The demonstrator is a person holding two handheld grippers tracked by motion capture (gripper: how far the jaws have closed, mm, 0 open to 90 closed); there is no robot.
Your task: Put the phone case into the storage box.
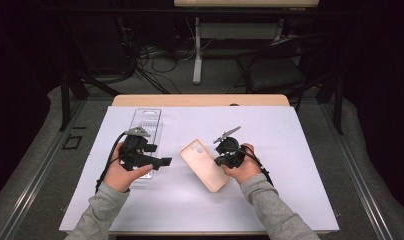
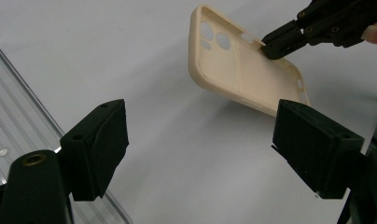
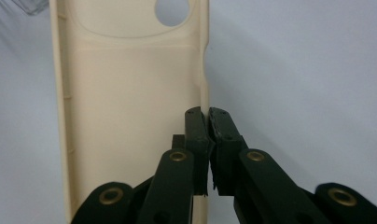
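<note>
A cream phone case [image 1: 205, 164] lies open side up at the middle of the white sheet, tilted, with a shadow under it. My right gripper [image 1: 217, 161] is shut on the rim of one long side of the phone case [image 3: 130, 93]; in the right gripper view both jaws of the right gripper [image 3: 208, 116] pinch that thin wall. In the left gripper view the phone case [image 2: 242, 70] sits beyond my left gripper [image 2: 200, 144], whose jaws stand wide apart with nothing between them. In the high view the left gripper [image 1: 160, 162] hovers left of the case.
A clear plastic tray [image 1: 146, 120] lies on the sheet under and behind my left hand, and the tray [image 2: 14, 121] also edges the left gripper view. The white sheet [image 1: 290, 150] covers a wooden table. A chair [image 1: 275, 70], a desk leg and cables stand beyond the far edge.
</note>
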